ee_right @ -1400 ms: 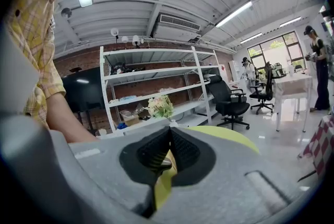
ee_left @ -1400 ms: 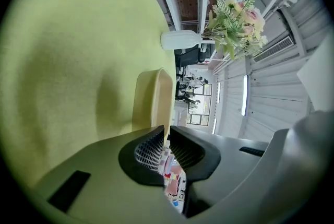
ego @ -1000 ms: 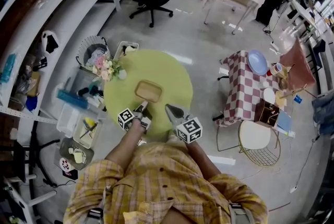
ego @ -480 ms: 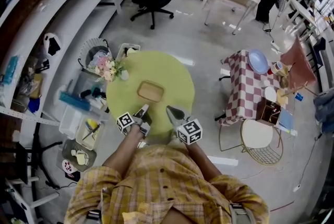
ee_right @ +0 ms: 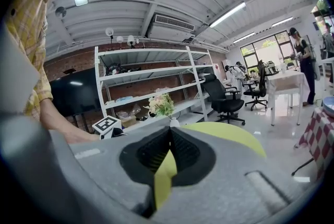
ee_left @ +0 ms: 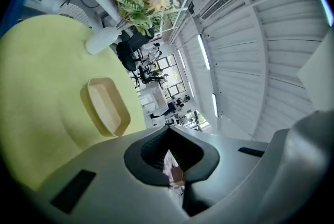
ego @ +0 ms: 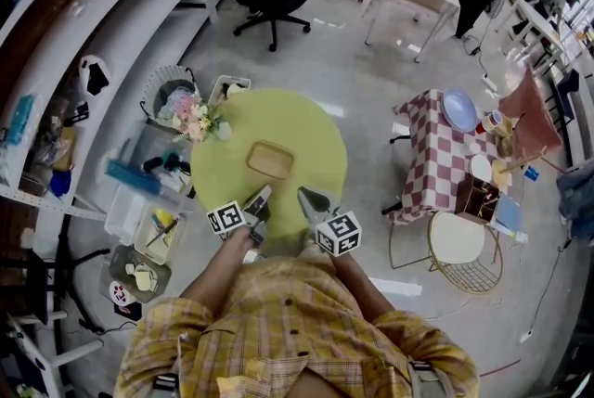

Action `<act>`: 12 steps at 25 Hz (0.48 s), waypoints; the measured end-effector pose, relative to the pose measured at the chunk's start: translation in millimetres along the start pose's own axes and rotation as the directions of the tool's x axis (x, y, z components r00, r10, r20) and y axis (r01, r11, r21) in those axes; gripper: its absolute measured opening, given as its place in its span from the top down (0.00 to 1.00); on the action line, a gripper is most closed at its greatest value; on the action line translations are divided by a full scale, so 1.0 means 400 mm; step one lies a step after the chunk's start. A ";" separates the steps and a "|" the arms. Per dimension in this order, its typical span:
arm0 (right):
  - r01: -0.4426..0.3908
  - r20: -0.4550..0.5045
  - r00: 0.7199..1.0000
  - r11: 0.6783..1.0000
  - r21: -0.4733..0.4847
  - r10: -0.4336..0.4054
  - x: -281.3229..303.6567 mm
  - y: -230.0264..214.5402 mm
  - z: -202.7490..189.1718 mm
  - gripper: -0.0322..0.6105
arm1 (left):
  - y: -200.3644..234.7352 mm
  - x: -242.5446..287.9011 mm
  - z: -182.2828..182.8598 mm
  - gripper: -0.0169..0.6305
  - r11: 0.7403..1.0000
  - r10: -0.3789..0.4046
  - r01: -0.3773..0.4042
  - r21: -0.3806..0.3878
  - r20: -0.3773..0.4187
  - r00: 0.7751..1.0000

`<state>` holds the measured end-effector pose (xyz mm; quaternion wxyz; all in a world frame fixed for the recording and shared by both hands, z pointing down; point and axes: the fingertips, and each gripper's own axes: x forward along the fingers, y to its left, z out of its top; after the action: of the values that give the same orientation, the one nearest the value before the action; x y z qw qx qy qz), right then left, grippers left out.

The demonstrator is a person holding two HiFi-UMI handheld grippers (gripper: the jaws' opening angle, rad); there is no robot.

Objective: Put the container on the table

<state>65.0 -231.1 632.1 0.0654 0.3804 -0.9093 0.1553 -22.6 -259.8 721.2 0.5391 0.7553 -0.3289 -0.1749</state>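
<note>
The tan container point(ego: 269, 160) rests on the green surface point(ego: 311, 132), just ahead of the nearer left tool point(ego: 262, 194). It and the right tool point(ego: 303, 195) are closed, empty.

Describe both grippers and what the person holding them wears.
Left gripper and right gripper: grey, tapering bodies, black ribbed pads inside the jaws, each carrying a white cube with black square markers. No cables show. The person wears a yellow plaid shirt.

the container point(ego: 269, 160) lies at the middle of the round table point(ego: 316, 122), with a vase of flowers point(ego: 197, 121) at the table's left edge. nearer, the left gripper point(ego: 261, 196) and right gripper point(ego: 303, 196) sit side by side, apart from the container.
</note>
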 end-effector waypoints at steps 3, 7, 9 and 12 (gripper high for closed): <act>-0.002 0.002 1.000 1.000 0.001 0.002 0.003 0.004 0.003 0.95 | -0.025 0.000 -0.005 0.97 0.998 -0.015 0.016 0.066 -0.021 1.000; -0.004 -0.001 1.000 1.000 -0.001 0.004 0.008 0.001 0.001 0.95 | -0.039 0.000 -0.019 0.97 0.983 -0.005 0.015 0.183 -0.053 0.999; -0.005 -0.001 1.000 1.000 -0.004 0.005 0.011 -0.003 0.002 0.95 | -0.048 0.003 -0.027 0.97 0.977 -0.009 0.022 0.212 -0.063 0.998; -0.006 0.001 1.000 1.000 -0.007 0.006 0.014 -0.004 0.004 0.95 | -0.056 0.001 -0.033 0.97 0.970 -0.009 0.027 0.240 -0.074 0.997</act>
<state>62.0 -236.4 632.3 0.0660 0.3775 -0.9110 0.1523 -7.1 -246.1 705.1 0.4534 0.8241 -0.3210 -0.1110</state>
